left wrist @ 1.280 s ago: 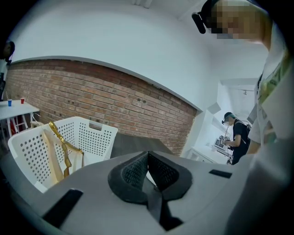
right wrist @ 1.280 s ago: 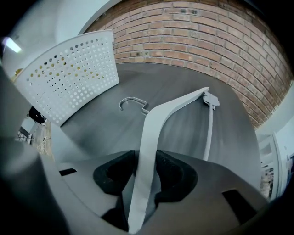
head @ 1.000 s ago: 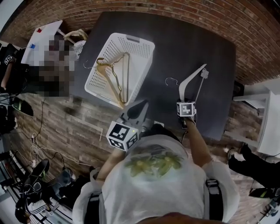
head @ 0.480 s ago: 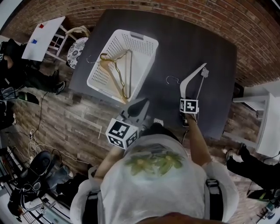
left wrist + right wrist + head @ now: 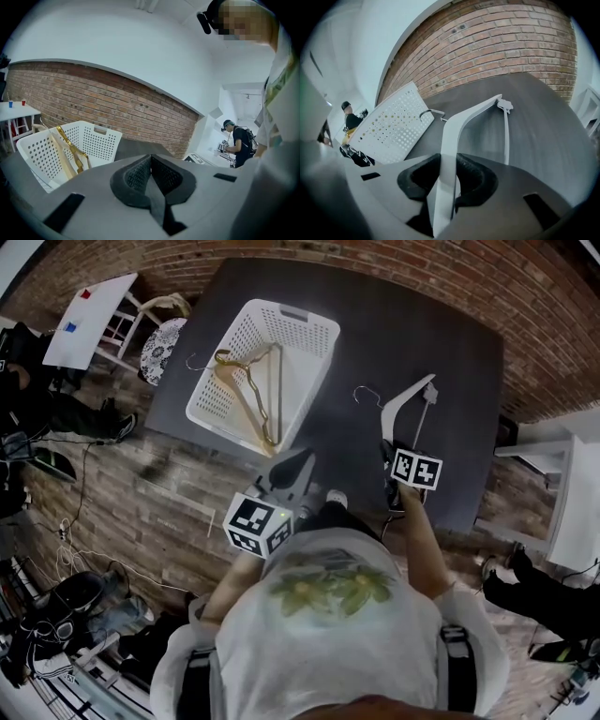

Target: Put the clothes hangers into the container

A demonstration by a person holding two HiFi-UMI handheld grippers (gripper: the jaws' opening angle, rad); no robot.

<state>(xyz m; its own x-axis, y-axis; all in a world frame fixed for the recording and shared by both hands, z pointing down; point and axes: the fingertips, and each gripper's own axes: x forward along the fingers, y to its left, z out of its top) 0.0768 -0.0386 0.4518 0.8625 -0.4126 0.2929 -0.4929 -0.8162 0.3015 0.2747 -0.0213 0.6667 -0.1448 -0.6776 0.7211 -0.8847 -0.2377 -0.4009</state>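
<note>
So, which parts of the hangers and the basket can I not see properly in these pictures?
- White hanger, right gripper view: gripped end hidden between the pads of the right gripper, whose jaws have just been closing on it.
- Wooden hanger, right gripper view: hidden behind the basket wall.
- Basket's lower part, left gripper view: hidden by the left gripper body.
- Table, head view: near edge partly hidden by the person.

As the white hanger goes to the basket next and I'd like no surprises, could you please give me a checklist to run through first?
1. Right gripper hold on the white hanger: ok, its jaws have just closed onto one arm.
2. Hanger clear of the table: cannot tell.
3. Room in the basket: ok, only a gold hanger lies inside.
4. Left gripper out of the way: ok, shut, empty, short of the basket.
</note>
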